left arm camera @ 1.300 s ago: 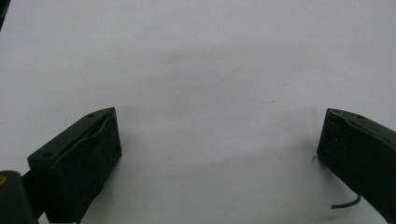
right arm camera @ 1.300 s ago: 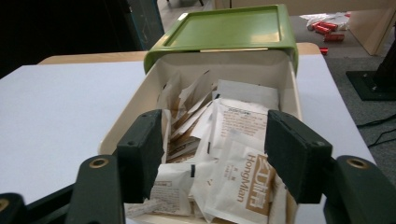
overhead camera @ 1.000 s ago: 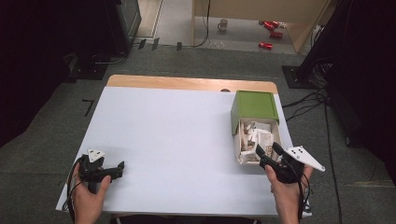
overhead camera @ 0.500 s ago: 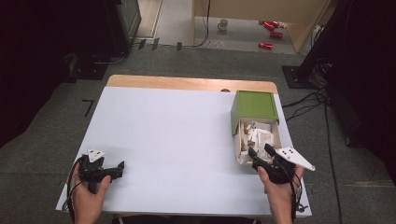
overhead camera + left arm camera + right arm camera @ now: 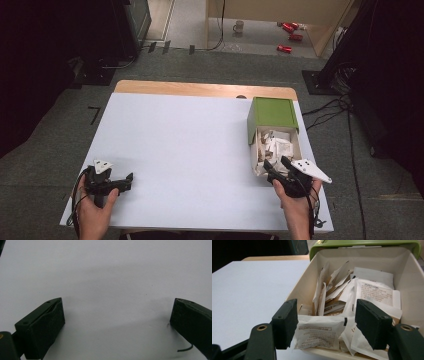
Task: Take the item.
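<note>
Right tool at the near end of the open box, which sits by the tabletop's right edge with its green lid pointing to the far edge. In the right gripper view the tool is parted, not yet pinching, straddling a white packet lying at the box's near rim, long axis crosswise between the jaws. Right hand is much the nearer. Left tool released and holding nothing, near the near-left corner, well apart.

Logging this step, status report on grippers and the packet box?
Left gripper open, idle on table. Right gripper open, jaws straddling a white packet at the box front. Nothing in the way.
</note>
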Available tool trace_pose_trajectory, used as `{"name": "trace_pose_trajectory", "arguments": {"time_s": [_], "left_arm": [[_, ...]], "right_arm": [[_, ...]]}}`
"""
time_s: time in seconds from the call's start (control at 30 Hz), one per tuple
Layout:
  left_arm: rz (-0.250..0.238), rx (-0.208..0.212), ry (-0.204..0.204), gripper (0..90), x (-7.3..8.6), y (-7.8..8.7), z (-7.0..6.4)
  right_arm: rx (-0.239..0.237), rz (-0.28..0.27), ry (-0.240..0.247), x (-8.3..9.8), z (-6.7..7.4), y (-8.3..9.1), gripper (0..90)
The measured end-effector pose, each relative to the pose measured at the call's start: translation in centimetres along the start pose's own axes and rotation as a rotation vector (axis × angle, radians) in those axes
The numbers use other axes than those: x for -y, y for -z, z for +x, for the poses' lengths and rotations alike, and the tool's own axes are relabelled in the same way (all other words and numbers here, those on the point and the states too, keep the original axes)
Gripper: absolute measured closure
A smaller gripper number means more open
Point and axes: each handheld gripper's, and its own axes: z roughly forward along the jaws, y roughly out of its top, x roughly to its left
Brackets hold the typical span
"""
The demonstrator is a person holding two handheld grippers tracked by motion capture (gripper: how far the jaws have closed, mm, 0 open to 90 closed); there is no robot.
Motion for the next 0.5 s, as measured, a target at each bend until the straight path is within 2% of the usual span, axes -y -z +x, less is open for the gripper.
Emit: {"name": "trace_pose_trajectory", "arguments": {"time_s": [0.5], "left_arm": [[0.001, 0.0, 0.0, 0.0, -0.01, -0.01, 0.0]], "right_arm": [[0.004, 0.025, 0.003, 0.85, 0.18, -0.9, 35.3]]}}
